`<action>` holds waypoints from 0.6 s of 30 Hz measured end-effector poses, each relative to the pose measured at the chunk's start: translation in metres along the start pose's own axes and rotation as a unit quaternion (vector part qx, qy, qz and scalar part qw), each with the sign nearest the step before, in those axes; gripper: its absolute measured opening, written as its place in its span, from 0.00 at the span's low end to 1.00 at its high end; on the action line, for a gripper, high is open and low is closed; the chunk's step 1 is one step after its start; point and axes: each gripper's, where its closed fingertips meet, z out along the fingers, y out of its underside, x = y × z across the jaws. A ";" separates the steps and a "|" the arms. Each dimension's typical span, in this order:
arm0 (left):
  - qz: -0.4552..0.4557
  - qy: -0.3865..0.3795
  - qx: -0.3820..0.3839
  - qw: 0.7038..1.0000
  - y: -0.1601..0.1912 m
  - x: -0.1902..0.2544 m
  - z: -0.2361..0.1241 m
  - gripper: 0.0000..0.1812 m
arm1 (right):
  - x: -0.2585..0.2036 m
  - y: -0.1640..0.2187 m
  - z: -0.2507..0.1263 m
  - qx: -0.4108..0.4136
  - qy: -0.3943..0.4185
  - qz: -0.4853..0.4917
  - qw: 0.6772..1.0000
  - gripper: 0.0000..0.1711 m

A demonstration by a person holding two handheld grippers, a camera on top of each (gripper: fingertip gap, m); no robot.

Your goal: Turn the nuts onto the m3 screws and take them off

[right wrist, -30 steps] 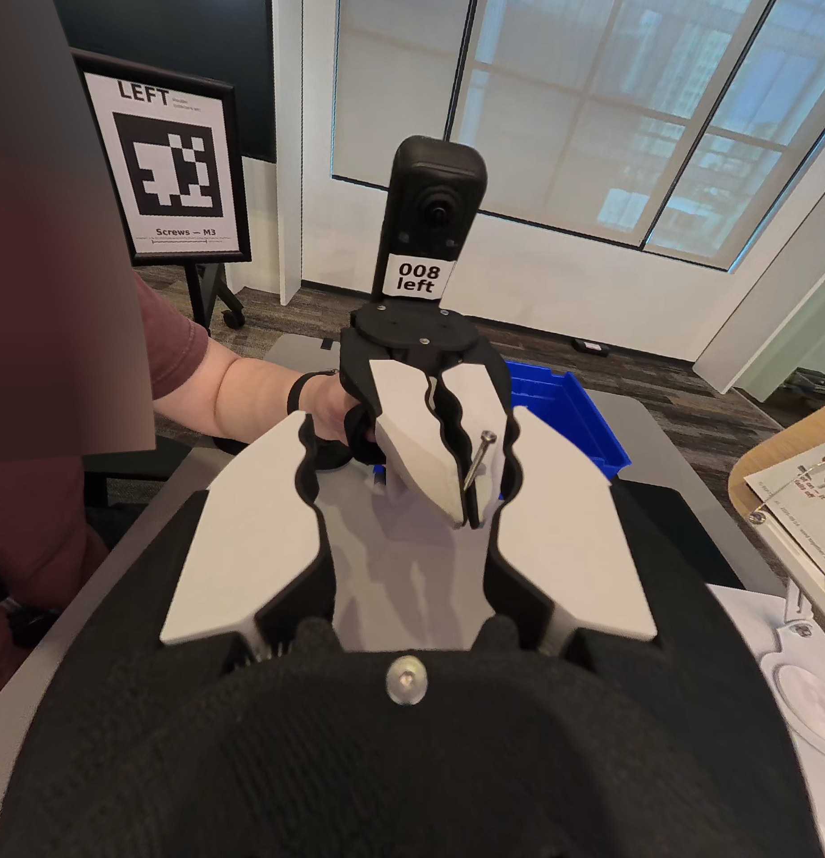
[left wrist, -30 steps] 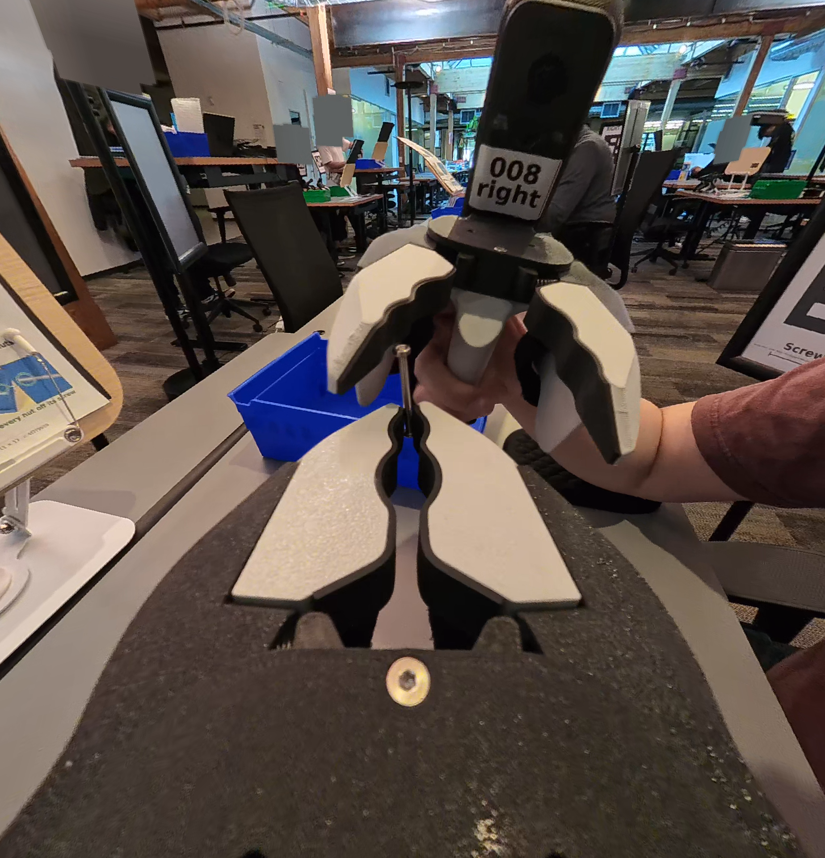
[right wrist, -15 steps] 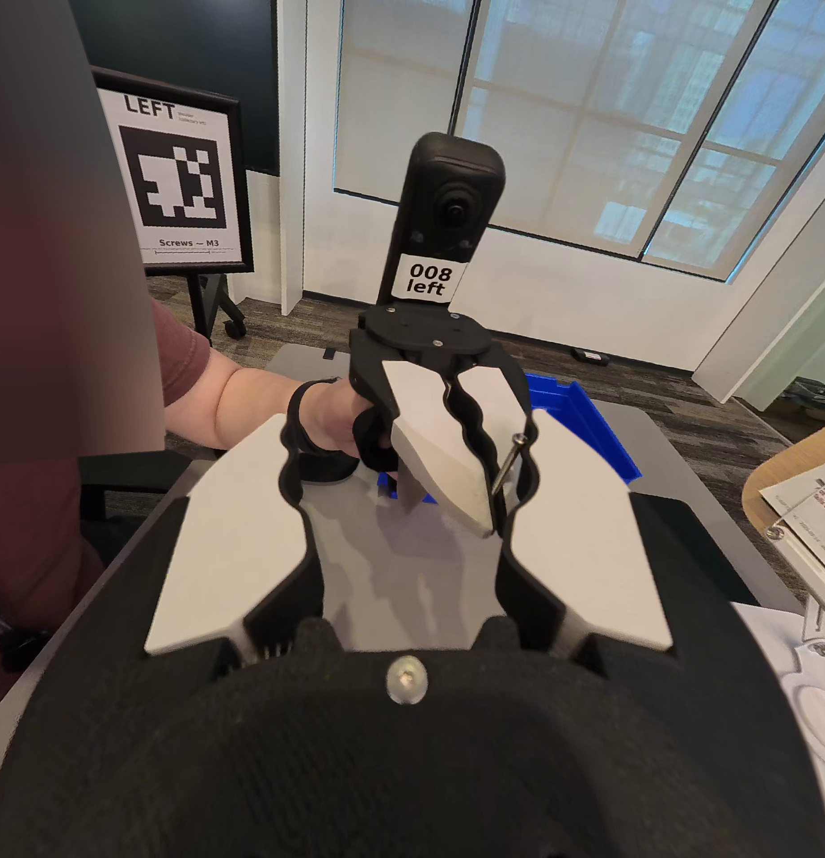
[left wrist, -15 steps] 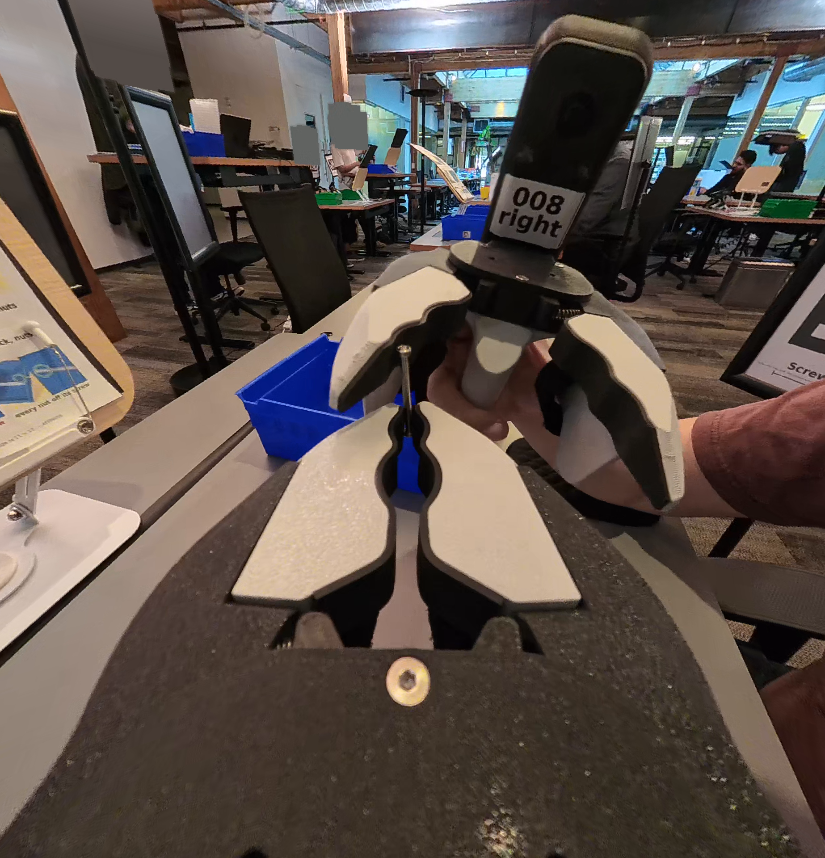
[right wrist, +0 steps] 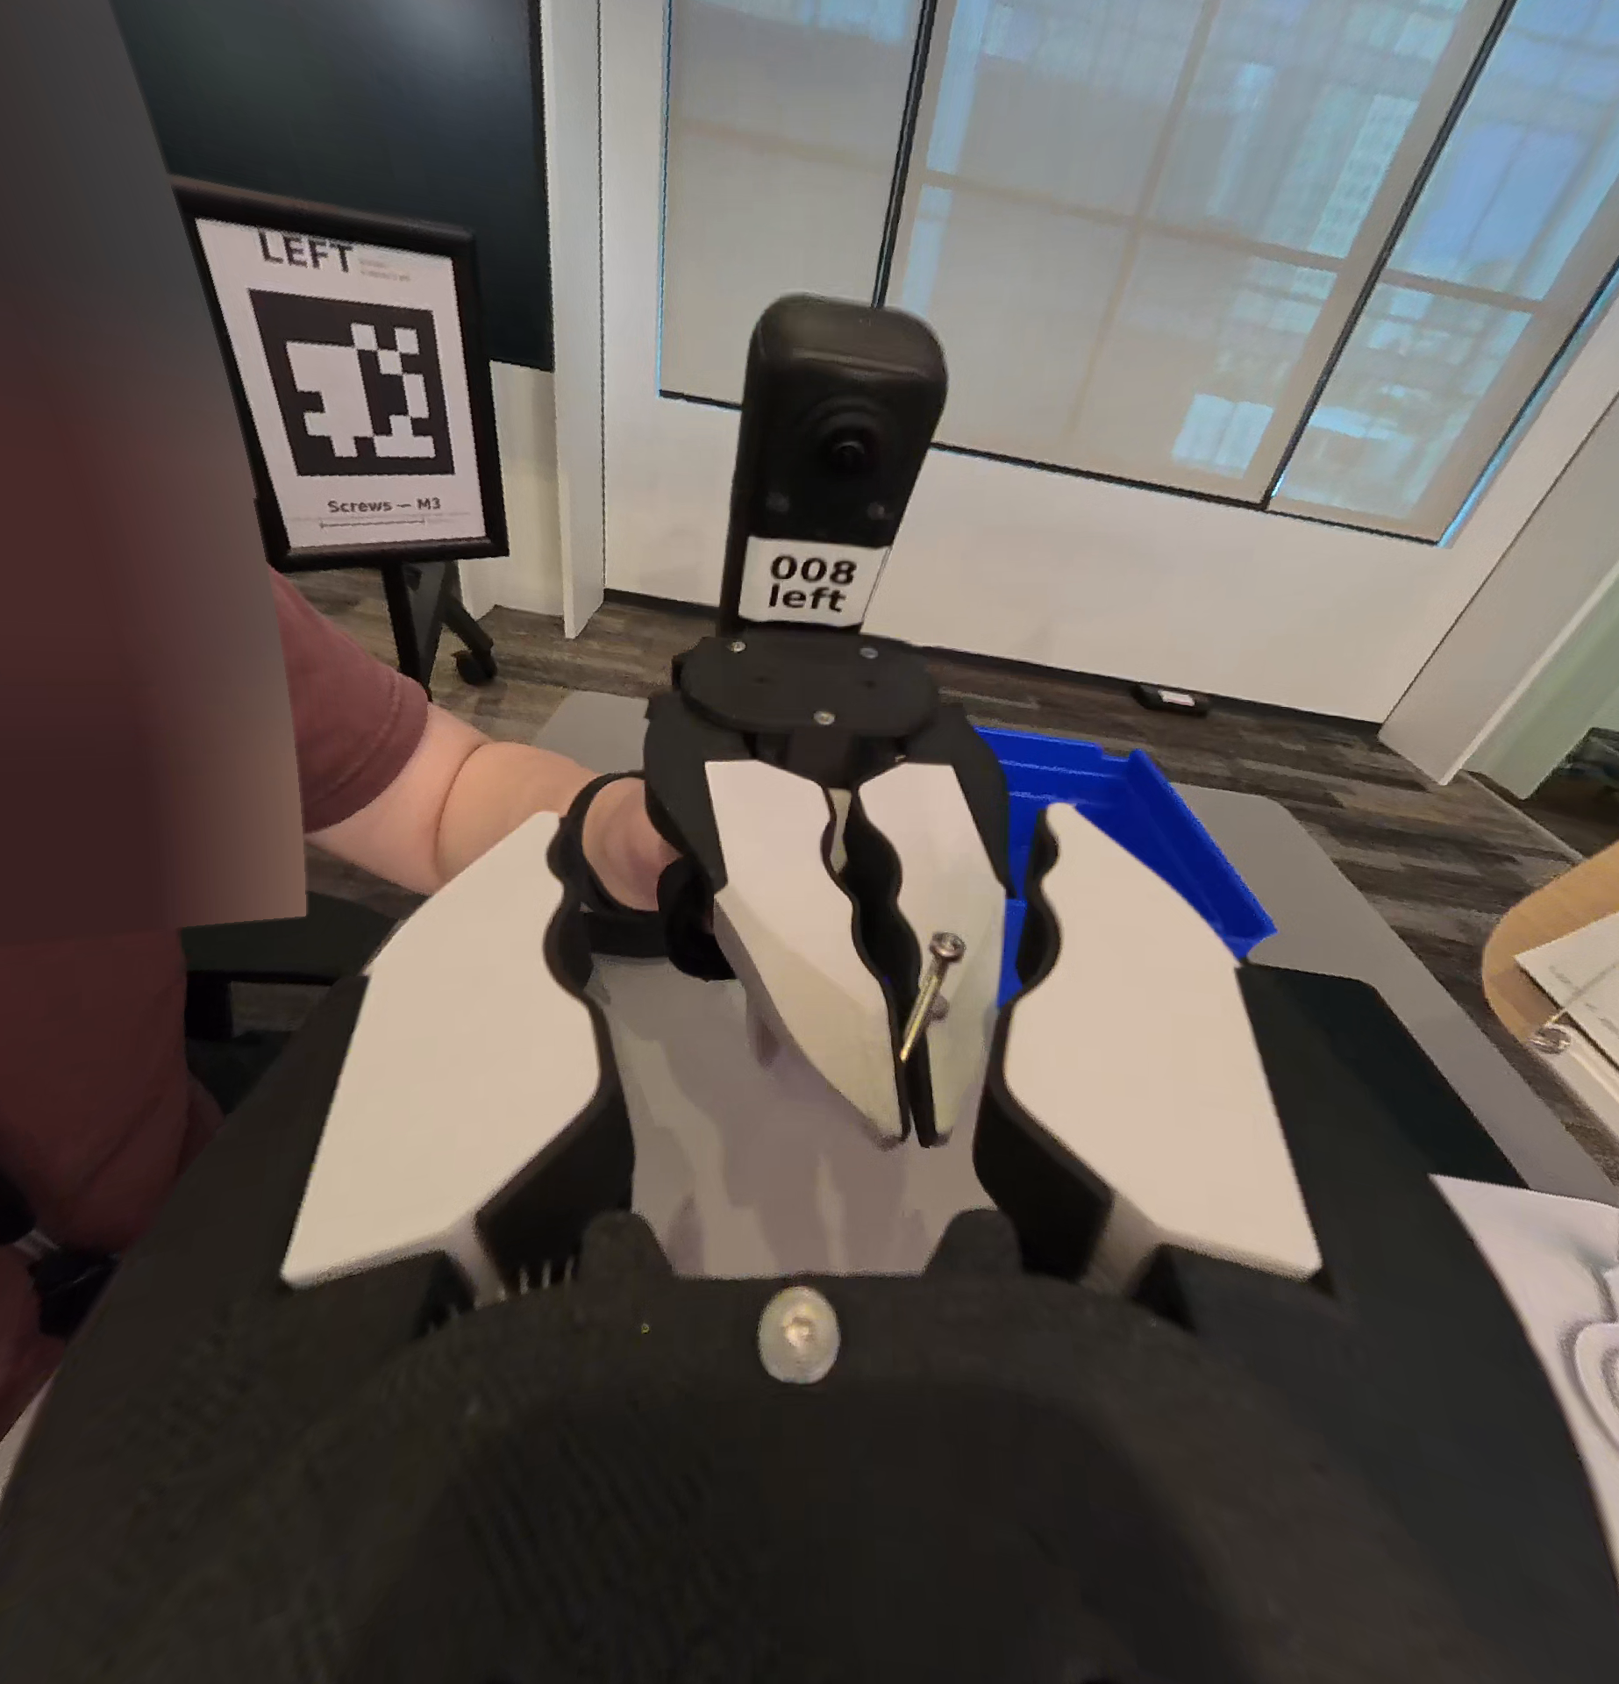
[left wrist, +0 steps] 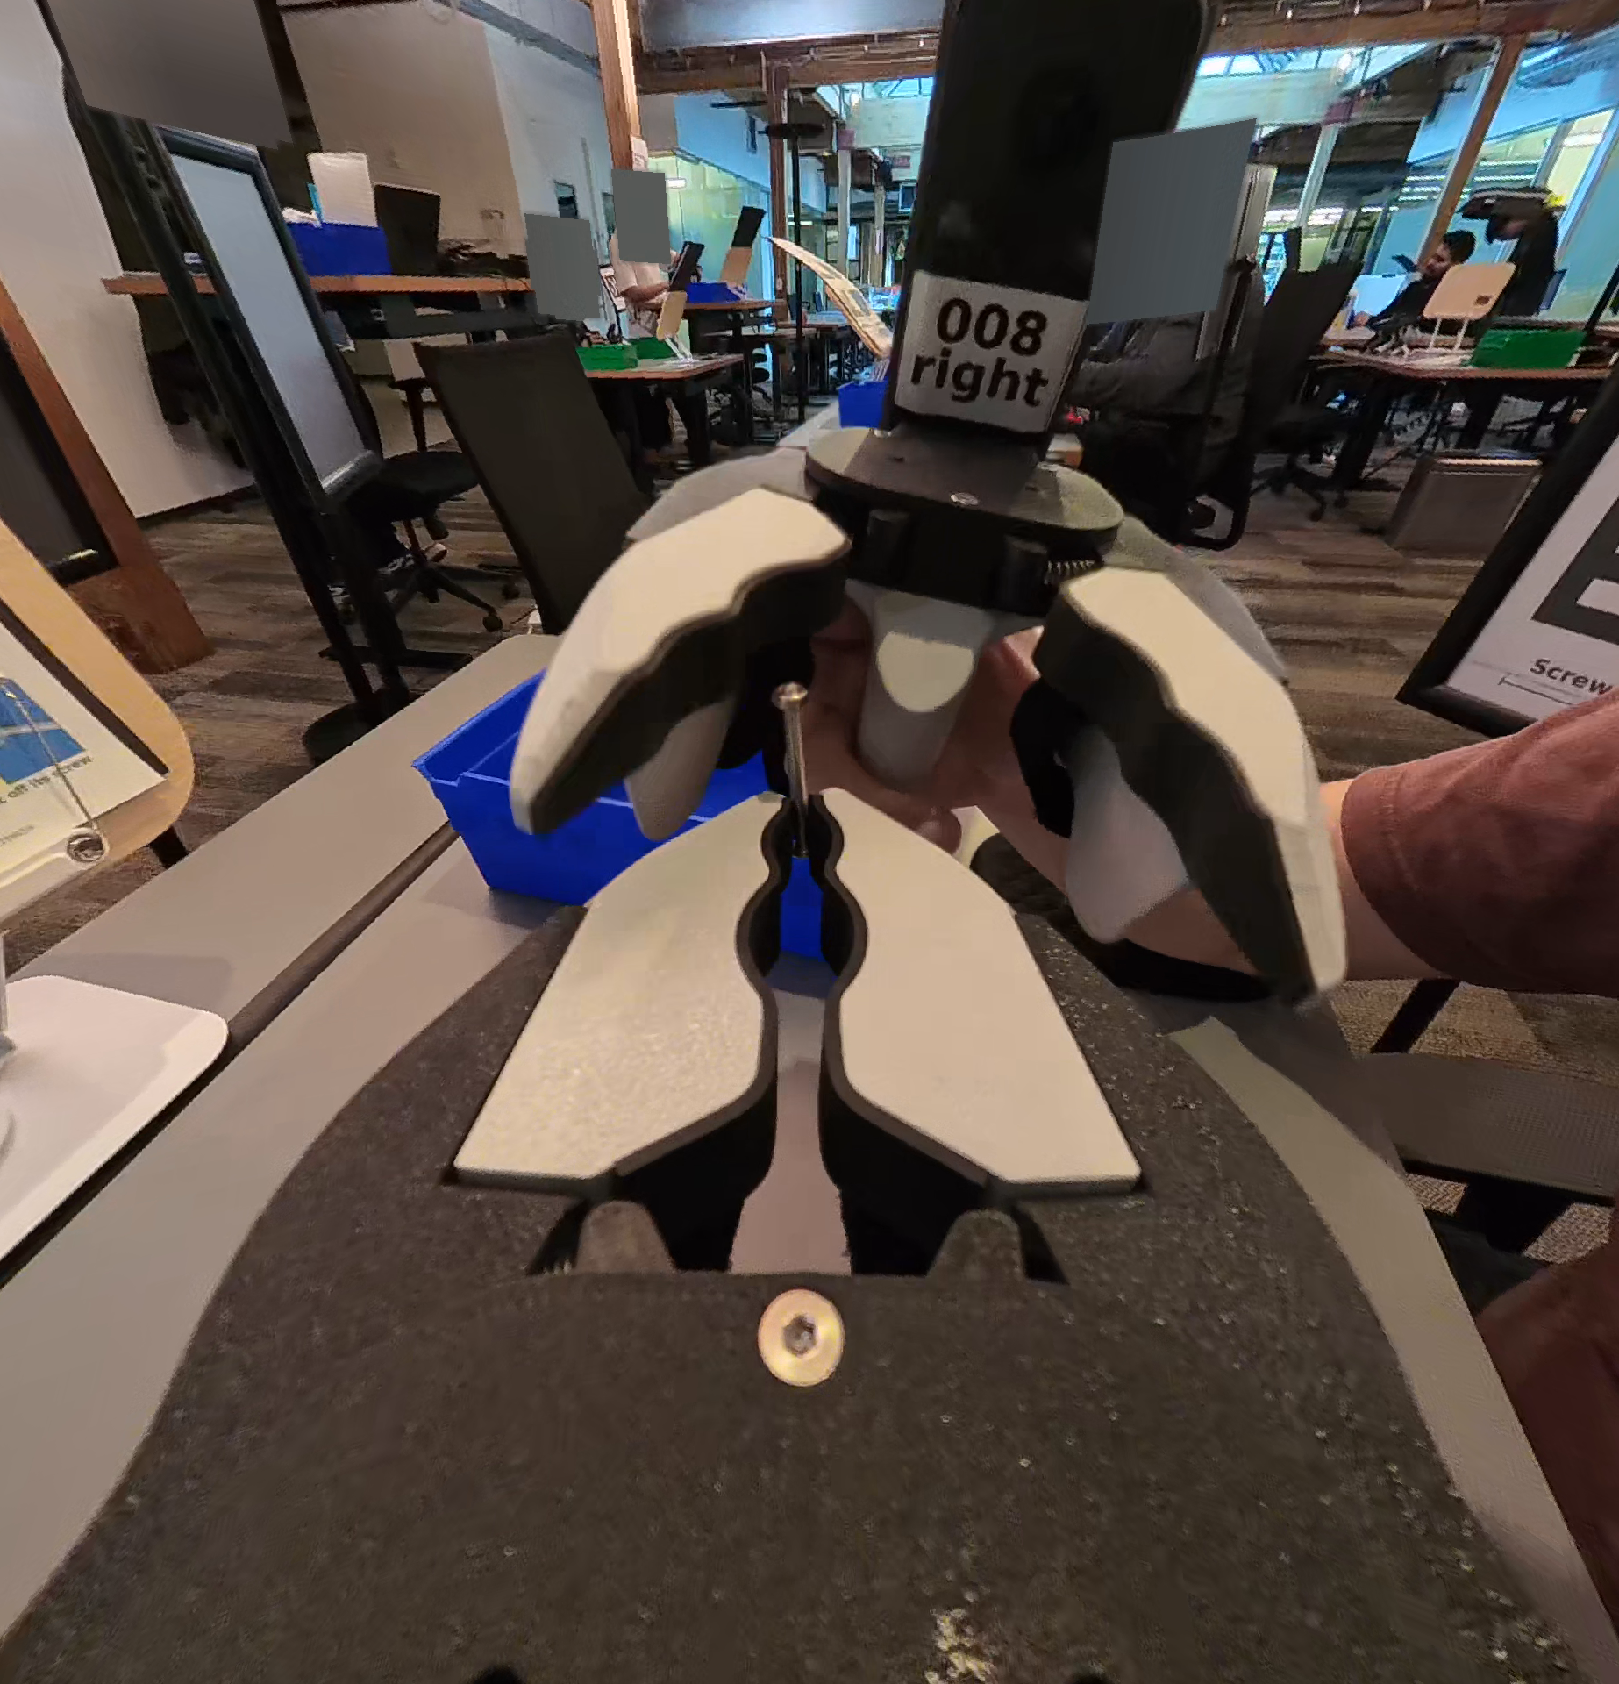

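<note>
My left gripper (left wrist: 799, 806) is shut on a thin silver M3 screw (left wrist: 795, 765) near its lower end; the screw stands upright with its head on top. It also shows in the right wrist view (right wrist: 926, 998), tilted, between the left gripper's (right wrist: 906, 1130) closed fingers. My right gripper (right wrist: 801, 820) is wide open and empty, its fingers on either side of the left gripper. In the left wrist view the right gripper (left wrist: 920, 898) faces me, one finger (left wrist: 669, 656) just left of the screw head. I cannot make out a nut for certain.
A blue bin (left wrist: 551, 820) sits on the grey table (left wrist: 268, 911) behind the grippers; it also shows in the right wrist view (right wrist: 1143, 820). A paper stand with a white base (left wrist: 77, 1075) is at the left. A framed sign (right wrist: 359, 392) stands on the floor.
The right gripper has come closer to the screw and stays open. The left gripper stays shut on the screw and has shifted only slightly.
</note>
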 end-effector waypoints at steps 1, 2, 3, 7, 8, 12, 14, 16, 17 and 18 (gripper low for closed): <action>-0.004 0.000 0.001 1.000 -0.001 0.000 0.000 0.01 | -0.001 0.003 0.002 -0.008 -0.001 -0.005 1.000 0.55; -0.008 -0.004 0.005 1.000 -0.002 -0.003 -0.002 0.01 | -0.002 0.004 0.003 -0.014 0.000 -0.013 1.000 0.55; -0.012 -0.006 0.006 1.000 -0.003 -0.005 -0.004 0.01 | -0.003 0.005 0.003 -0.018 0.001 -0.019 1.000 0.55; -0.020 -0.023 0.014 0.999 -0.008 -0.018 -0.015 0.01 | 0.000 0.000 -0.003 -0.021 0.015 -0.028 0.999 0.58; -0.022 -0.027 0.015 0.999 -0.010 -0.021 -0.017 0.01 | 0.000 -0.002 -0.006 -0.020 0.017 -0.030 0.999 0.57; -0.023 -0.017 0.011 1.000 -0.010 -0.018 -0.017 0.01 | 0.004 -0.005 -0.012 -0.012 0.025 -0.021 0.999 0.56; -0.013 -0.005 -0.002 1.000 -0.005 -0.009 -0.011 0.01 | 0.005 -0.005 -0.008 -0.005 0.025 -0.015 1.000 0.56; -0.001 0.001 -0.012 1.000 -0.001 -0.003 -0.005 0.01 | 0.002 -0.001 -0.002 -0.007 0.015 -0.011 1.000 0.56; 0.002 0.004 -0.016 1.000 0.000 0.000 -0.004 0.01 | 0.000 0.001 0.001 -0.011 0.010 -0.009 1.000 0.56; 0.003 0.004 -0.016 1.000 0.000 0.000 -0.003 0.01 | -0.001 0.004 0.003 -0.015 0.006 -0.011 1.000 0.56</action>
